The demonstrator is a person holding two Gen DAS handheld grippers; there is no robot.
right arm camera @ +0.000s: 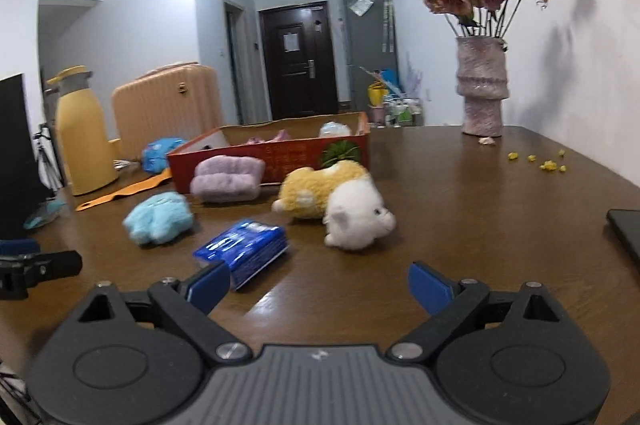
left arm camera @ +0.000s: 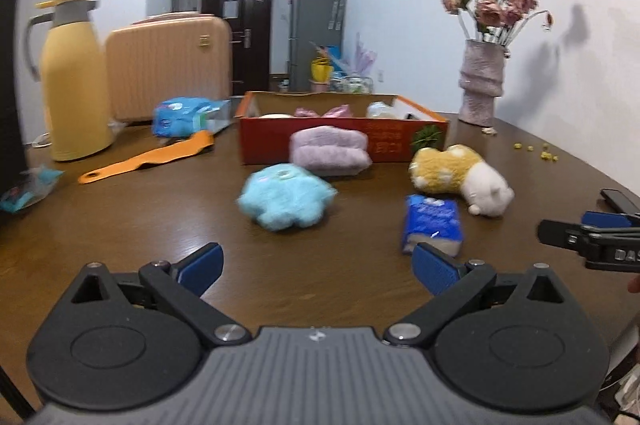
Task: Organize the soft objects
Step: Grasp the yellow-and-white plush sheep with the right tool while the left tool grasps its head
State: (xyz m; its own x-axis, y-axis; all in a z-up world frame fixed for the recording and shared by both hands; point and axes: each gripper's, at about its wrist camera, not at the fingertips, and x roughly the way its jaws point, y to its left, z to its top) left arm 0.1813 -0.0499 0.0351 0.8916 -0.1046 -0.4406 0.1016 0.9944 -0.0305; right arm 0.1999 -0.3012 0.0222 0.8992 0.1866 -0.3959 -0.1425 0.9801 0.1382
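Both the left tongs [left arm camera: 316,267] and right tongs [right arm camera: 320,285] hover wide open and empty; close low around the blue plush [left arm camera: 286,201] on the bench [left arm camera: 160,225], probably nearest, then carry it to the red box [left arm camera: 344,141].

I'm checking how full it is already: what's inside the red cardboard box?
Inside the red box: pink soft items and a pale bundle. Its front wall hides the box floor.

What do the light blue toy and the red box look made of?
Light blue toy: plush fabric, judging by its fuzzy, matte, shaggy outline. Red box: likely cardboard, with a printed, slightly glossy red outside and plain brown inner walls.
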